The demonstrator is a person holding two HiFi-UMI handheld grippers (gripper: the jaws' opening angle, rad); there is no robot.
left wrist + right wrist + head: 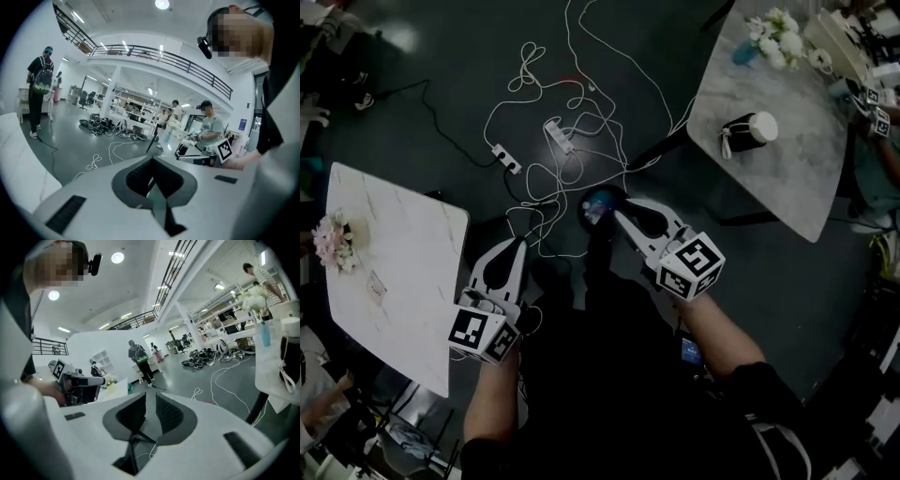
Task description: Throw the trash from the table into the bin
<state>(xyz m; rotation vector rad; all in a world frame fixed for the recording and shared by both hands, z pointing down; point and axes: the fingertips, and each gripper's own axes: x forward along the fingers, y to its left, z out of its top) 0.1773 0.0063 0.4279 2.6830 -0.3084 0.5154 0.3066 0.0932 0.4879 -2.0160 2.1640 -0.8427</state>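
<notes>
While the left tongs [517, 246] are closed together and the right tongs [617, 215] stand barely apart, both empty, near the bin [600, 204] on the floor [441, 56], the tipped cup [750, 129] lies by the left edge of the far worktop [797, 178]; the next reach probably needs tongs opened wide across its body.

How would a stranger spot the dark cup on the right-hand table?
Find the pale marble table at the head view's top right. The cup sits towards its left edge, apart from the white flowers. Its black body and round white lid set it apart.
</notes>
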